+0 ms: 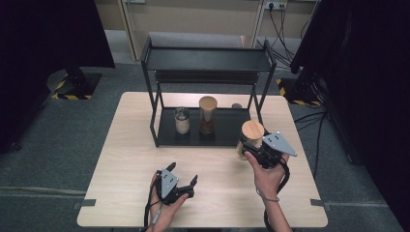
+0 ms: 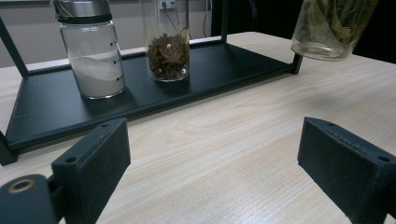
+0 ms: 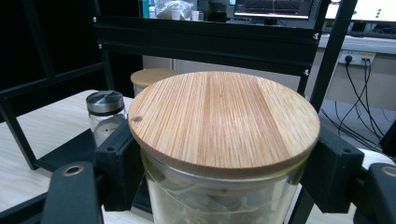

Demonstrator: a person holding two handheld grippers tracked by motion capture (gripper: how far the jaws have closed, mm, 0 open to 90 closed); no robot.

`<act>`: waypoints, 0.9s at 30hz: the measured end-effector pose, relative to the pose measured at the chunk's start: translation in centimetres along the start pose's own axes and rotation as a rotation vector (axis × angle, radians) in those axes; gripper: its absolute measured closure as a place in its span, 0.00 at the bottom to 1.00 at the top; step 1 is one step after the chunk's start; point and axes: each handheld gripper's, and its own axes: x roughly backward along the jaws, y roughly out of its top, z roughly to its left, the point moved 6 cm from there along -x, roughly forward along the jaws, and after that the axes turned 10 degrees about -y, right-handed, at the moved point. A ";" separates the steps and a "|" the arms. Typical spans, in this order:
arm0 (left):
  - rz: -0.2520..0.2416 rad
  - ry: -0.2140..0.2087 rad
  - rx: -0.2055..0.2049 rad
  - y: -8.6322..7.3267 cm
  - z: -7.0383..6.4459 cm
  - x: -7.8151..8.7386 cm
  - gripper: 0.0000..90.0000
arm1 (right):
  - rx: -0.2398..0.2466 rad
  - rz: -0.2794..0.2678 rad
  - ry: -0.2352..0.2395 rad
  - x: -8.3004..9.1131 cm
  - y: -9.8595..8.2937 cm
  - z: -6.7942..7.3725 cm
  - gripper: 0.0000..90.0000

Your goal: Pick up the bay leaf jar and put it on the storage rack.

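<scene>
Gripping lidded jar [image 1: 251, 137]: right claw [image 1: 255, 153] | left claw [image 1: 184, 175] apart | rack post [image 1: 259, 104] adjacent

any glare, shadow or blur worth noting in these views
High view: even light, dark corners, the rack shading its lower shelf. Left gripper view: soft shadow under the held jar, near jaws slightly soft. Right gripper view: bamboo lid sharp, background monitors bright.
</scene>
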 end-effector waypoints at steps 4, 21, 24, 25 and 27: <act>0.000 0.000 0.001 0.0 0.0 0.0 0.10 | -0.004 0.000 -0.006 -0.4 0.1 -0.1 0.28; 0.001 0.000 -0.002 0.0 0.0 0.0 0.10 | -0.011 0.010 -0.018 -2.1 0.7 0.1 0.28; 0.000 0.000 -0.002 0.0 0.0 0.0 0.10 | -0.011 0.012 -0.019 -2.3 0.7 0.1 0.28; -0.001 -0.001 0.000 0.0 0.0 0.0 0.10 | -0.012 0.011 -0.022 -2.6 0.8 0.1 0.28; -0.001 -0.001 0.001 0.0 0.0 0.0 0.10 | -0.014 0.011 -0.024 -2.8 0.9 0.1 0.28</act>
